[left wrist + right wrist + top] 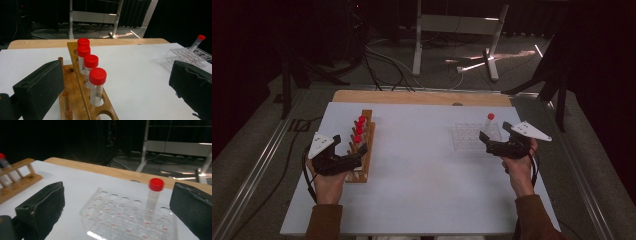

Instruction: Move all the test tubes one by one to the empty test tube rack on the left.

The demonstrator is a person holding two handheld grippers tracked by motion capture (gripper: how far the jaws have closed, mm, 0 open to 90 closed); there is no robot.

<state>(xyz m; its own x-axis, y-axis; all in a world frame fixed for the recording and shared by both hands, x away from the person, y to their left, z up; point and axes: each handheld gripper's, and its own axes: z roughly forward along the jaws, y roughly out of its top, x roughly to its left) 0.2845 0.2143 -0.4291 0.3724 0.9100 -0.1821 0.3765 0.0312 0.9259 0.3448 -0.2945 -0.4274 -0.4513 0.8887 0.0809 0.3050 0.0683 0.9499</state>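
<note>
Red-capped tubes [97, 86] stand in the wooden rack [77, 105] between the left gripper's [346, 150] wide, empty fingers [40, 87].

Left gripper view: wooden rack [75, 100] cut off at the bottom edge, with the nearest empty hole only partly in frame. Printed scales on the red-capped tubes [97, 86] too small to read.

Right gripper view: clear rack [125, 220] blurred, cut off at the bottom; its tube [153, 195] smeared. At the far left, another tube [3, 161] cropped.
</note>
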